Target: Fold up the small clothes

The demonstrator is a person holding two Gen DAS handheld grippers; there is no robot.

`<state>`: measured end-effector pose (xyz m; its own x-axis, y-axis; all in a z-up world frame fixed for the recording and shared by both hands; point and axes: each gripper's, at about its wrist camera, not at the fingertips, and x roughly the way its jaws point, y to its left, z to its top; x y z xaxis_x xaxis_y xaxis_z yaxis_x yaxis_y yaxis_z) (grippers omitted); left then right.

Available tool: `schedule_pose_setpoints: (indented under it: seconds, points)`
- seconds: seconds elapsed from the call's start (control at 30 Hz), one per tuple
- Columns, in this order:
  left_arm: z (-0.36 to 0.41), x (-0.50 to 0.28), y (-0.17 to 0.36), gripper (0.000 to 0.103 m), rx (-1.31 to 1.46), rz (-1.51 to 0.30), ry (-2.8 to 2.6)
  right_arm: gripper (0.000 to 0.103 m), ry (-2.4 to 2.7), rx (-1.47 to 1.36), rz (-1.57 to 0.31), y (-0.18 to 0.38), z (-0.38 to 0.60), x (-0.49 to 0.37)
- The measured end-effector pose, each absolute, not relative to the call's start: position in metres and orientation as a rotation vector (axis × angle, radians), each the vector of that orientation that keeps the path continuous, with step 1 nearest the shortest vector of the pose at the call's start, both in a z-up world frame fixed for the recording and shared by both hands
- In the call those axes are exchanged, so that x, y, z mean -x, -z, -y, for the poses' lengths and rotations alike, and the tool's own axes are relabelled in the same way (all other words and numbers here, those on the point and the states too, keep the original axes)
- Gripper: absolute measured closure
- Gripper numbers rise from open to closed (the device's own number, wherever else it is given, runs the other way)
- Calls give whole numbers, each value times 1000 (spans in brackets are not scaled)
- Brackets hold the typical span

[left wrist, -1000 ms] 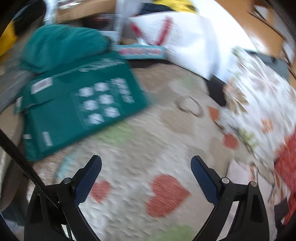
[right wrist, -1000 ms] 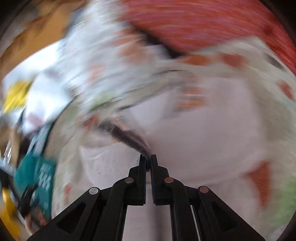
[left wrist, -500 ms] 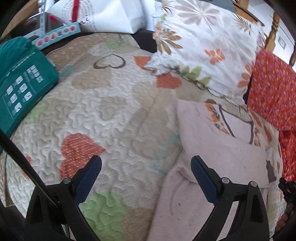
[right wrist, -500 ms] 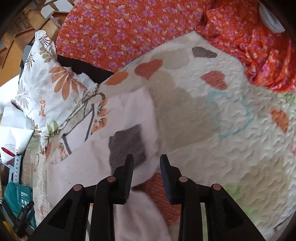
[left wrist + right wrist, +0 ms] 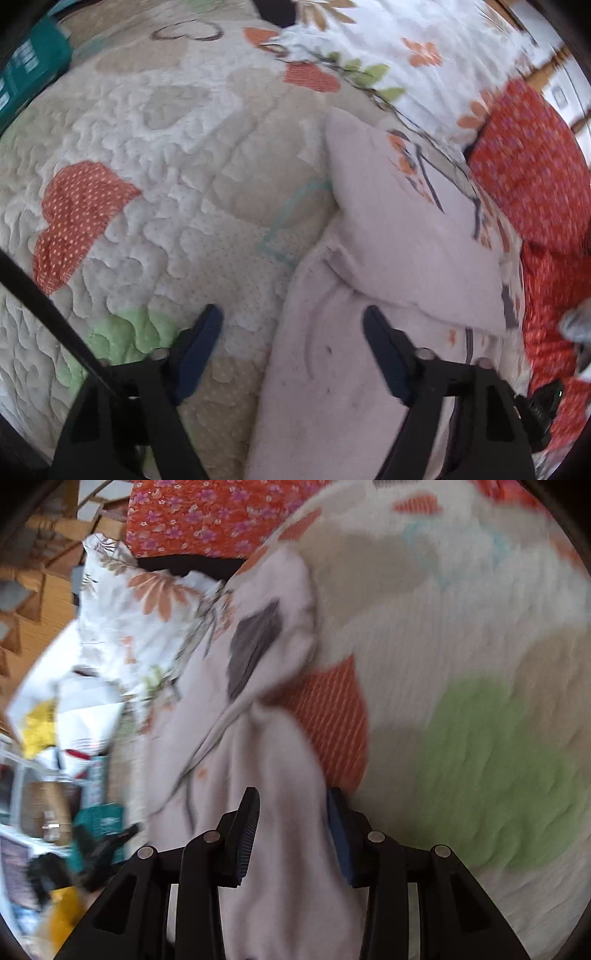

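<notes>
A small pale pink garment (image 5: 399, 236) with orange and grey print lies partly folded on a heart-patterned quilt (image 5: 166, 155). In the left wrist view my left gripper (image 5: 293, 330) is open low over the garment's near left edge, one finger over quilt, the other over cloth. In the right wrist view the same garment (image 5: 258, 686) shows a dark grey patch (image 5: 255, 646). My right gripper (image 5: 291, 819) is open, its fingers either side of the garment's lower part.
A white floral pillow (image 5: 388, 40) and an orange floral pillow (image 5: 532, 162) lie at the bed's head. A teal box (image 5: 26, 70) sits at the far left. Papers and clutter (image 5: 70, 716) lie beside the bed, with wooden furniture (image 5: 33, 590) behind.
My right gripper let go of the garment and opened wider, and has come down around its lower part. My left gripper swung from the teal box over to the garment's edge.
</notes>
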<state>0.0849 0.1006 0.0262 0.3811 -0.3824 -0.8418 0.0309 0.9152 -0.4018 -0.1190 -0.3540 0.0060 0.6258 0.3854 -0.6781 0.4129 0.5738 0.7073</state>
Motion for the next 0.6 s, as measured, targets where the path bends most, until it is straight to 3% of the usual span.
schedule_pose_setpoints:
  seconds: [0.17, 0.6]
  points:
    - [-96, -48, -27, 51, 305, -1123, 320, 62, -83, -1103, -912, 4, 339, 140]
    - [-94, 66, -11, 51, 389, -1137, 472, 62, -203, -1107, -950, 9, 282, 176]
